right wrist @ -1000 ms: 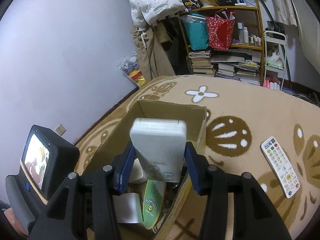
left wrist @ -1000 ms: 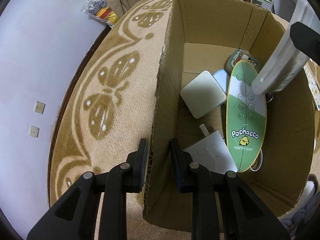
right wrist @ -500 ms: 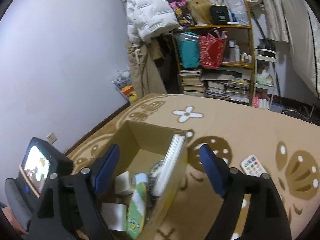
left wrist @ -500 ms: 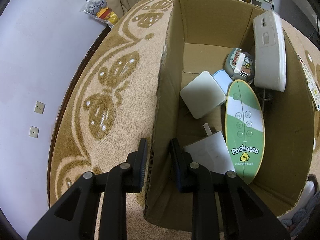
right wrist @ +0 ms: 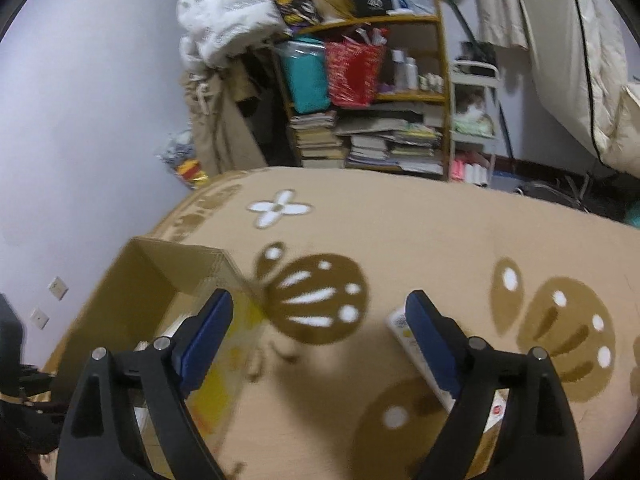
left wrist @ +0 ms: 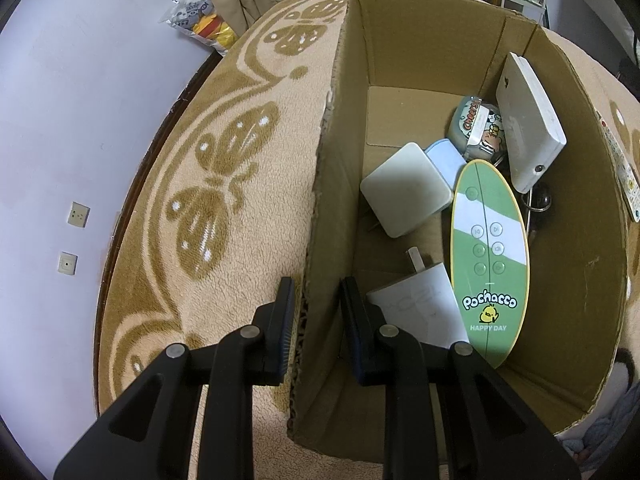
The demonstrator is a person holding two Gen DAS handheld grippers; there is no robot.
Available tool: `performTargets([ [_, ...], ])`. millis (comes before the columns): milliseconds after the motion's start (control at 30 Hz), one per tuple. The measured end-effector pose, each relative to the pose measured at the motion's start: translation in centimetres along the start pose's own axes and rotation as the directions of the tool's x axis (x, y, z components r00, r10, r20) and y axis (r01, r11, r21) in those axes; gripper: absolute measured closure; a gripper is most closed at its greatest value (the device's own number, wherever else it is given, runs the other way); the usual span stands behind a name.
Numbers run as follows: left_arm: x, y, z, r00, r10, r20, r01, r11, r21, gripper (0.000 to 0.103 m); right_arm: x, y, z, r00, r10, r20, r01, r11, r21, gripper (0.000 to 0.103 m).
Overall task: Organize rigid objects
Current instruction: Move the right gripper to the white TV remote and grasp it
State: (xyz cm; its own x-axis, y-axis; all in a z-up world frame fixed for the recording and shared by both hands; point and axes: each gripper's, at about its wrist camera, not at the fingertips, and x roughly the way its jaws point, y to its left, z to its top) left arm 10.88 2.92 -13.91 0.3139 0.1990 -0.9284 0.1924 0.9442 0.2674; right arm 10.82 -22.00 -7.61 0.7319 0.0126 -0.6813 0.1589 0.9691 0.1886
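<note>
The left gripper (left wrist: 314, 312) points down at the cardboard box (left wrist: 400, 40). Its two fingers (left wrist: 285, 312) sit one on each side of the box's near wall and pinch it. The right gripper (right wrist: 320, 320) is up above the rug (right wrist: 400, 220). Its blue fingers (right wrist: 208, 332) are spread wide with nothing between them.

One second ago the right gripper held a white device over the box. Half a second ago it had let go, and the device stood up along the box's right wall. Now the white device (left wrist: 528, 124) leans on that right wall inside the box, and the right gripper has swung away to the right, so the box (right wrist: 160, 276) is at the lower left of its view. The left gripper has kept its pinch on the box wall the whole time.

Inside the box is a green and white oval board (left wrist: 490, 256) that says "Pochacco" and "HAPPY DAY" with a little yellow chick. A small pouch (left wrist: 476, 128) beside it says "CHEERS". A white square block (left wrist: 406, 190) and a white flat card (left wrist: 420, 308) lie there too. A white remote control (right wrist: 400, 326) lies on the rug just beside the right gripper's right finger.
</note>
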Motion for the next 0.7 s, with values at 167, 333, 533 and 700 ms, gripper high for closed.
performTargets([
  [167, 0.0, 0.0, 0.0, 1.000, 0.001, 0.000, -0.001, 1.000, 0.000, 0.080, 2.0, -3.2, -0.8, 0.997, -0.059, -0.048, 0.061, 0.998, 0.030, 0.010],
  [333, 0.0, 0.0, -0.1, 1.000, 0.001, -0.001, -0.001, 1.000, -0.001, 0.080, 3.5, -5.7, -1.3, 0.993, -0.078, -0.094, 0.084, 0.994, 0.064, 0.010],
  [533, 0.0, 0.0, -0.1, 1.000, 0.000, 0.000, 0.000, 1.000, 0.000, 0.080, 4.9, -7.4, -2.2, 0.982, -0.132, -0.138, 0.141, 0.988, 0.056, 0.010],
  [700, 0.0, 0.0, -0.1, 1.000, 0.005, 0.000, -0.005, 1.000, 0.003, 0.080, 6.4, -8.5, -3.3, 0.974, -0.121, -0.192, 0.138, 0.988, 0.073, 0.011],
])
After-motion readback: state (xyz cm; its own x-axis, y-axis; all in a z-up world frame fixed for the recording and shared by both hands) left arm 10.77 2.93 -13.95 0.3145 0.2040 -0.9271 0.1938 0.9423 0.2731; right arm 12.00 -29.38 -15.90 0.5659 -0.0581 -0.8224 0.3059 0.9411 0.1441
